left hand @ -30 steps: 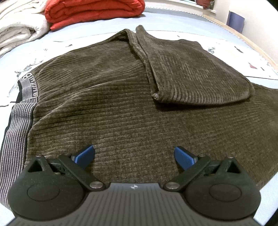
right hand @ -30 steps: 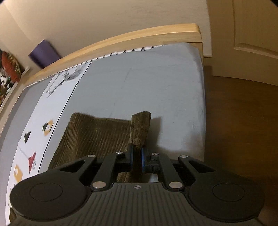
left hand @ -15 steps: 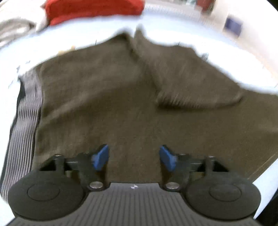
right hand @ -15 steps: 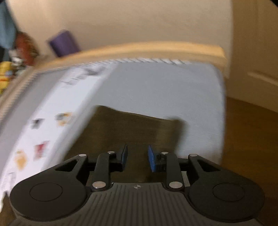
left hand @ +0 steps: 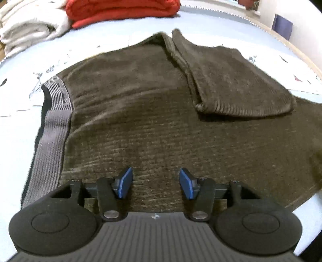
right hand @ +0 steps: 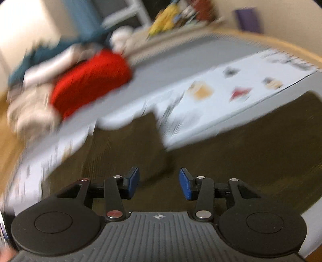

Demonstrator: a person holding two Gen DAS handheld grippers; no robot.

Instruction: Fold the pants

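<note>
Right tongs (right hand: pixel 159 182) off pants (left hand: pixel 161 121) hem — opening, empty; left tongs (left hand: pixel 156 182) closing, empty.

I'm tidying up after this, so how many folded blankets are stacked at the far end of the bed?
2 that I can see: a red folded blanket at the far edge, and a white folded blanket just left of it. The right wrist view is blurred; a teal shape behind them may be more bedding.

Brown corduroy pants (left hand: pixel 151 125) lie flat, one leg apparently folded back over them
</note>
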